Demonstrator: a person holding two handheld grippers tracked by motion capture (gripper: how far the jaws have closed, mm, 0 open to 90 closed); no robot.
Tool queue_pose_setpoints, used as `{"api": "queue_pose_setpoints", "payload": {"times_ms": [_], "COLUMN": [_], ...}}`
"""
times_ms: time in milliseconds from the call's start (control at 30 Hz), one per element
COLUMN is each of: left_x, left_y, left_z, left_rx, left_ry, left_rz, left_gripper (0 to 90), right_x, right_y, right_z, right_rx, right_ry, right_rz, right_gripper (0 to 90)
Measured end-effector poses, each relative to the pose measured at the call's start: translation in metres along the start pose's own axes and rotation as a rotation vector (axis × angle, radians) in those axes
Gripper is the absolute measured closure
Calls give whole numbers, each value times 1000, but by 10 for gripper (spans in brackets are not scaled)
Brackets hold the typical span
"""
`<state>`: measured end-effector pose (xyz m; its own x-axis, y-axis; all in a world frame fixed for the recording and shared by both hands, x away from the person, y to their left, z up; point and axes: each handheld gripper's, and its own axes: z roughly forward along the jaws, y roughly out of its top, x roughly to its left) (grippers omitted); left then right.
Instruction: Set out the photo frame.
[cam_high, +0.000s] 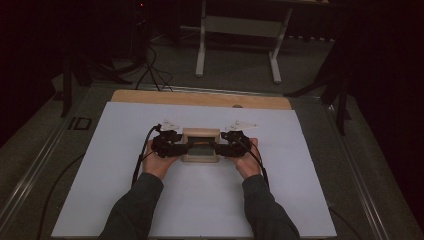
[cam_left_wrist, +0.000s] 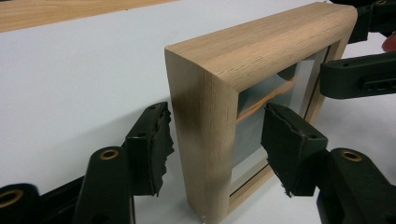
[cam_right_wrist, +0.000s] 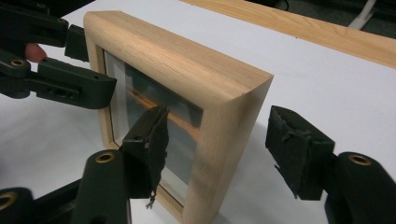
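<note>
A light wooden picture frame (cam_high: 200, 134) stands upright on its edge on the white sheet (cam_high: 200, 205), its glass facing me. My left gripper (cam_high: 186, 148) straddles the frame's left post. In the left gripper view (cam_left_wrist: 217, 140) one pad sits outside the wood and one in front of the glass, both a little clear of the frame (cam_left_wrist: 261, 46). My right gripper (cam_high: 216, 148) straddles the right post the same way. In the right gripper view (cam_right_wrist: 217, 144) gaps show on both sides of the frame (cam_right_wrist: 173, 56). Both grippers are open.
The white sheet covers most of the table, with a strip of bare wood (cam_high: 200, 98) along its far edge. Beyond the table, cables (cam_high: 150, 70) lie on the dark floor beside the white legs of another stand (cam_high: 237, 30). Metal rails (cam_high: 30, 170) run along the sides.
</note>
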<state>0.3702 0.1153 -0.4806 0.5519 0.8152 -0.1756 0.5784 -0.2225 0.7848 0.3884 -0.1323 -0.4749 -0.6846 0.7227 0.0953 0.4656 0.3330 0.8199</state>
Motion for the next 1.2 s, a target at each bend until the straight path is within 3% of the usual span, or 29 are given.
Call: {"api": "queue_pose_setpoints", "payload": {"times_ms": [333, 633, 1200], "left_x": [-2, 0, -2], "left_y": [1, -4, -15], "left_z": [-7, -17, -40], "left_rx": [7, 2, 7], "left_ry": [12, 13, 37], "left_rz": [19, 10, 50], "left_gripper": [411, 410, 408], "right_x": [3, 4, 0], "right_y": [0, -1, -8], "right_z": [-4, -11, -30], "right_rx": [10, 12, 18], "right_ry": [4, 7, -1], "right_rz": [-23, -34, -42], "right_gripper": [348, 341, 333]}}
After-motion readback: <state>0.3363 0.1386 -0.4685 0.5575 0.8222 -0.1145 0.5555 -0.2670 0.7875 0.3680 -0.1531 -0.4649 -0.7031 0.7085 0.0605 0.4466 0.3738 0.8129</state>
